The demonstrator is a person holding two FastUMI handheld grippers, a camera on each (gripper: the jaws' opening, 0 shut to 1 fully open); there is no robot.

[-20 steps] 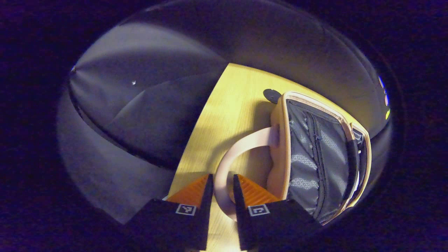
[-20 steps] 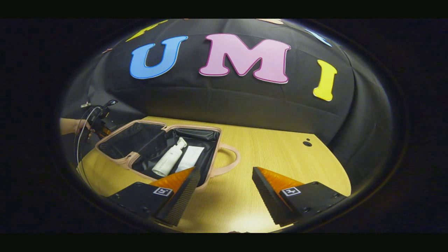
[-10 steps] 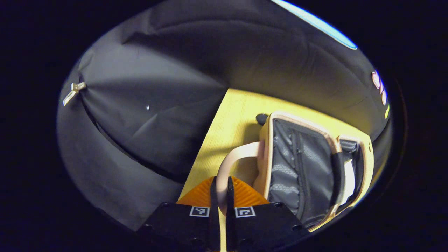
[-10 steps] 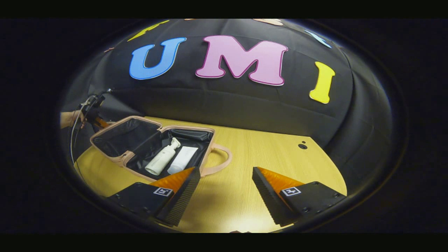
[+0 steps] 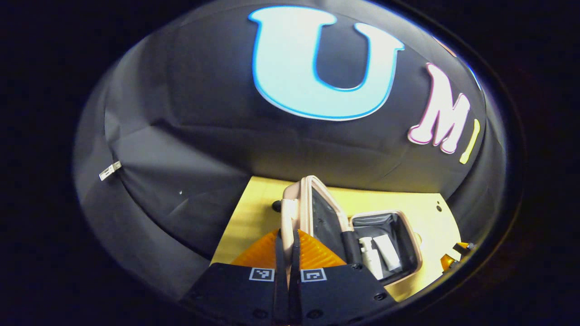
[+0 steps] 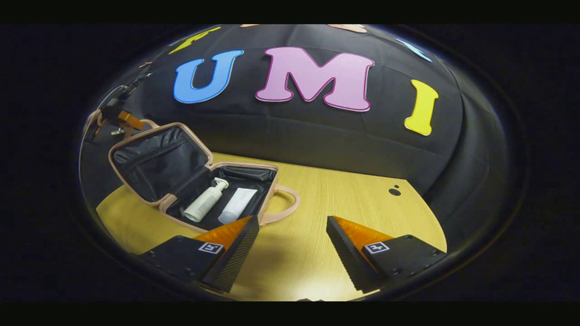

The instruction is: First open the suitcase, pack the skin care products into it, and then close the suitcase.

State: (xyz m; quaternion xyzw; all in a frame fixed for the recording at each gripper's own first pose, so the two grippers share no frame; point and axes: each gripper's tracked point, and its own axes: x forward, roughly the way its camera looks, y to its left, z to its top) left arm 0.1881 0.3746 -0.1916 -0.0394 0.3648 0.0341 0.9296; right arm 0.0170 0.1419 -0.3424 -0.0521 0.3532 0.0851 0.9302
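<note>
A small pink suitcase stands open on the wooden table point(image 6: 344, 199). Its base point(image 6: 273, 177) holds a white pump bottle point(image 6: 204, 203) and a white tube point(image 6: 238, 206). The lid point(image 6: 158, 158) is raised at a slant. My left gripper point(image 5: 286, 233) is shut on the lid's pink handle point(image 5: 290, 210) and appears far off at the lid's top edge as the left gripper point(image 6: 118, 117). Bottle point(image 5: 369, 256) and tube point(image 5: 387, 251) lie in the base point(image 5: 420, 253) beside the steep lid point(image 5: 324, 217). My right gripper point(image 6: 292, 222) hangs open over the table, right of the base's handle point(image 6: 292, 203).
A dark hole point(image 6: 394, 191) sits in the tabletop at the right. The right gripper point(image 5: 457, 251) shows at the far right edge of the left gripper view. Black cloth walls close off the table's back and sides.
My left gripper shut on the lid's handle and has swung the lid up from lying flat to a steep slant. My right gripper has stayed open in place.
</note>
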